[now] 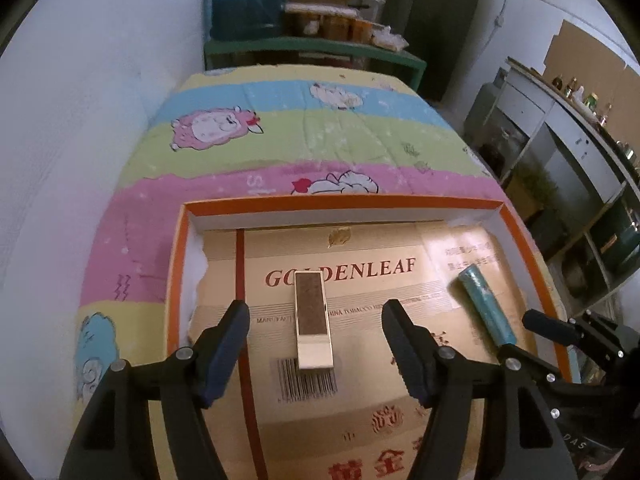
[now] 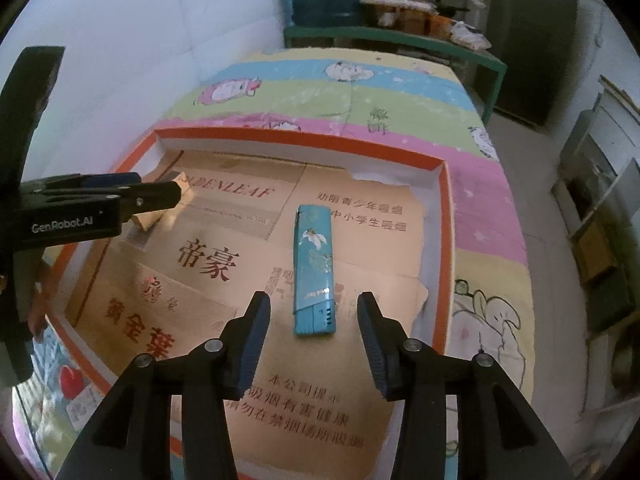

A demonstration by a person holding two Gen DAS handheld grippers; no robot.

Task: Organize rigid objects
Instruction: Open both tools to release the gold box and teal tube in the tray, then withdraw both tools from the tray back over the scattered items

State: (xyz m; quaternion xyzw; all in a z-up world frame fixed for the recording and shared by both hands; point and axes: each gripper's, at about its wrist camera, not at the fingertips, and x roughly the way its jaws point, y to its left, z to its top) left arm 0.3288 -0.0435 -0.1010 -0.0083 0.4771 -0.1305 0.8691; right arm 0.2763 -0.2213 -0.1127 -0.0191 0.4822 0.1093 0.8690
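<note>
Both claws spread wide over tray, one item lined up ahead of each gap.

Left claw [image 1: 316, 344]: cream lighter [image 1: 313, 320] lies flat between its fingers, bare cardboard liner [image 1: 360, 420] on both sides, so room to drop around it. Right claw [image 2: 314, 336]: teal lighter [image 2: 314, 270] just ahead of the gap, cardboard free either side. Obstacles: orange tray rim [image 1: 340, 202] beyond both claws and close outside the right claw; the left claw itself juts in far left of the right claw. The two lighters well apart.
</note>
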